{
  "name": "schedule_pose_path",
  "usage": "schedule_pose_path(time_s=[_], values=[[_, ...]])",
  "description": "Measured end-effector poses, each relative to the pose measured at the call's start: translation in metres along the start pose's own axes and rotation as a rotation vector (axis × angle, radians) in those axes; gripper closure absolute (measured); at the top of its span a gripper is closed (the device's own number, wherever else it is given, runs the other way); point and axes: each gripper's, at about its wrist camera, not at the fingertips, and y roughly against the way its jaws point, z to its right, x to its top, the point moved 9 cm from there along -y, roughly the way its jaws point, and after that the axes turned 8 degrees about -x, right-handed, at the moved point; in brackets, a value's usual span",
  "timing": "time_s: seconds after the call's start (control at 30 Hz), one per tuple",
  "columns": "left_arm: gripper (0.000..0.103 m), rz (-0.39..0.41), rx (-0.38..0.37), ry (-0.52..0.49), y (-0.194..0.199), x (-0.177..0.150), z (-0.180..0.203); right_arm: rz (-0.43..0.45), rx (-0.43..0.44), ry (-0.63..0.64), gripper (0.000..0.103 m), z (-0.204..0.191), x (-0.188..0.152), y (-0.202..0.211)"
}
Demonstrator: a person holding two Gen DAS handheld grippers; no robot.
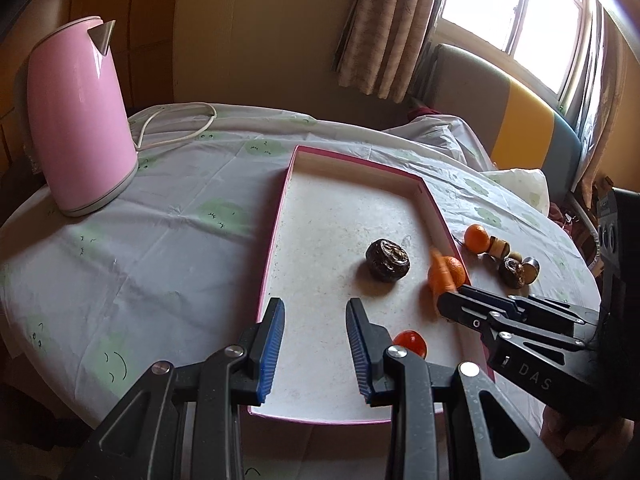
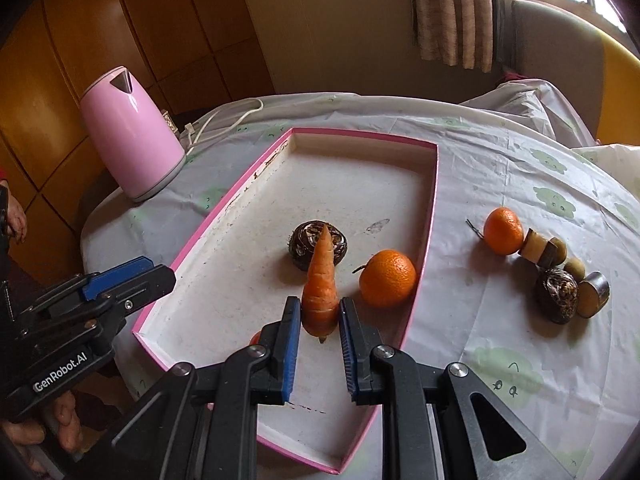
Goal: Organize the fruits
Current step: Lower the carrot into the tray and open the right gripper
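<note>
Holding a carrot by its thick end, the right gripper hangs over the near part of a shallow pink-rimmed box, its blue pads pressed against the carrot's two sides and the pointed tip aimed away toward the far wall. Whether the carrot touches the floor of the box cannot be told.

Inside the box lie a dark brown scaly fruit near the middle, an orange mandarin close against the right wall, and a small red tomato near the front, partly hidden behind the gripper fingers in both views. The rest of the white floor shows only stains.

The left gripper hovers over the near left part of the box with its jaws spread wide and nothing between them.

Outside the box, on the flower-print tablecloth to the right, a second mandarin sits touching a row of cut sugarcane-like pieces, and beside those rests another dark scaly fruit.

A pink kettle stands on the cloth well apart to the far left, its white cord trailing behind it.
</note>
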Motion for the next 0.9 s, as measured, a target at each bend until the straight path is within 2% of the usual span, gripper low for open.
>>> schedule_pose_path(time_s=[0.03, 0.1, 0.13, 0.5, 0.63, 0.77, 0.9], values=[[0.071, 0.0, 0.0, -0.003, 0.0, 0.0, 0.0, -0.006, 0.008, -0.004, 0.082, -0.001, 0.0, -0.001], [0.071, 0.0, -0.004, -0.007, 0.0, 0.0, 0.003, -0.005, 0.014, -0.014, 0.071, -0.001, -0.001, 0.0], [0.071, 0.003, -0.006, -0.01, 0.0, 0.0, 0.004, 0.003, 0.012, -0.011, 0.07, -0.002, -0.002, 0.001], [0.071, 0.0, -0.026, -0.068, 0.001, -0.003, 0.027, 0.049, -0.005, -0.056, 0.07, 0.012, -0.014, 0.026], [0.071, -0.004, -0.035, -0.093, 0.001, -0.005, 0.037, 0.067, -0.038, -0.07, 0.069, 0.023, -0.017, 0.033], [0.071, -0.01, -0.049, -0.119, -0.001, -0.006, 0.049, 0.093, -0.086, -0.113, 0.054, 0.04, -0.022, 0.041], [0.071, -0.022, -0.062, -0.142, -0.005, -0.009, 0.06, 0.097, -0.119, -0.157, 0.054, 0.06, -0.028, 0.046]])
